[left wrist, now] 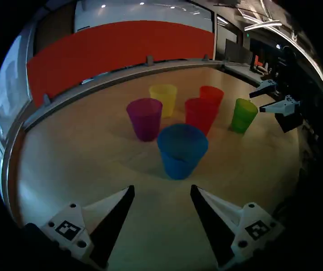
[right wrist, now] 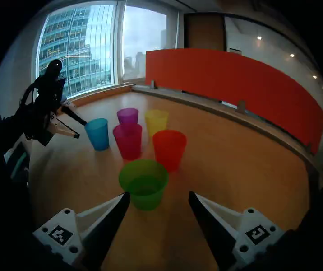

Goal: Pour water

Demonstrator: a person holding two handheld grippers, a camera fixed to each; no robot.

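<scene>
In the left gripper view, my left gripper [left wrist: 162, 189] hung with jaws spread and empty, facing the blue cup [left wrist: 182, 151] on the bench [left wrist: 94, 180]. I judged I should close squarely around its middle, gently. In the right gripper view, my right gripper [right wrist: 159, 194] was likewise released, just short of the green cup [right wrist: 144, 183]. Whether either cup held water, I couldn't tell.
</scene>
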